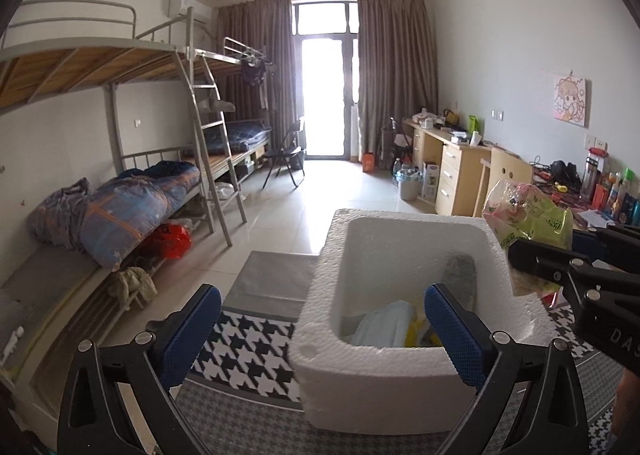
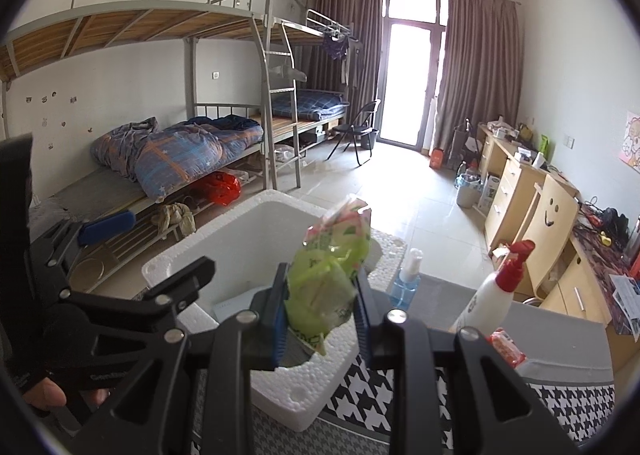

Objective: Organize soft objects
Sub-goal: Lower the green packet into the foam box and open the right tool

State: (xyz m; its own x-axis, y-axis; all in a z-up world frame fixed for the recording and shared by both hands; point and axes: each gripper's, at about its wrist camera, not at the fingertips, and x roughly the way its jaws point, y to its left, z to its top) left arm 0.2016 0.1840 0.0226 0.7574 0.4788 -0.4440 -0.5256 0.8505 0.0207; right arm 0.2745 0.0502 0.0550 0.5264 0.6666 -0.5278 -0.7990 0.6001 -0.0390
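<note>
A white foam box (image 1: 400, 355) stands on a houndstooth-patterned table (image 1: 248, 339); it holds a pale blue-white packet (image 1: 384, 325) and a yellow item (image 1: 416, 329). My left gripper (image 1: 322, 329) is open and empty, with its jaws astride the box's near left corner. My right gripper (image 2: 320, 319) is shut on a green and pink plastic packet (image 2: 328, 279) and holds it above the box's right rim (image 2: 320, 375). The packet also shows in the left wrist view (image 1: 528, 215), at the box's right edge, with the right gripper's fingers (image 1: 536, 259) on it.
A white spray bottle with a red trigger (image 2: 492, 291), a small blue pump bottle (image 2: 406, 279) and a red packet (image 2: 508, 347) stand on the table right of the box. Bunk beds (image 2: 180, 151) line the left wall, desks (image 2: 520, 183) the right.
</note>
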